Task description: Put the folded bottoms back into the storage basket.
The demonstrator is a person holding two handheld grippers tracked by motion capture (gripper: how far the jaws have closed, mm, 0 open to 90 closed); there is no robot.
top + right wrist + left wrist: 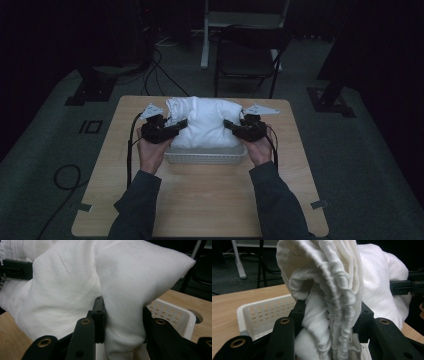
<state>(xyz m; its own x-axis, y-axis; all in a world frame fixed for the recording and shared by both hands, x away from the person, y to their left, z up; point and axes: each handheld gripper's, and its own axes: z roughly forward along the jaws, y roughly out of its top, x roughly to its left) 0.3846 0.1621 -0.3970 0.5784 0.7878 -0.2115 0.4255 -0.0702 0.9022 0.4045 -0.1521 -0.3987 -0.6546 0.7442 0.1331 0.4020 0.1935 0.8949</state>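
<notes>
Two tongs were in my hands, one at each end of a plump white fabric pillow [205, 125]. In the high view, that pillow sat over a white perforated plastic basket [205, 156] near the far middle of the pale wooden counter [200, 200]. My left tongs [181, 125] gripped the pillow's left end and my right tongs [229, 124] its right end, both pointing inward toward each other. My left hand [151, 151] and right hand [259, 150] stayed just outside the basket's short sides, dark sleeves running back to the near edge. A dark folding chair [247, 60] stood on the floor beyond the counter.

In the left gripper view, my left tongs [329, 322] were clenched on a gathered, ruffled edge of white cloth, which rose bunched between the two black jaws and filled the space between them. The basket's holed wall [265, 315] showed to the left behind the jaws, standing on the counter. Farther off at the right edge, the other tongs [404, 287] pressed into the pillow.

In the right gripper view, my right tongs [122, 325] were clamped on a thick fold of the smooth white pillow [75, 285], squeezed narrow between the jaws and swelling out above them. The basket's corner [175, 315] showed to the right beneath the pillow's pointed corner. At the upper left, the black jaw of the other tongs [16, 268] lay against the cloth.
</notes>
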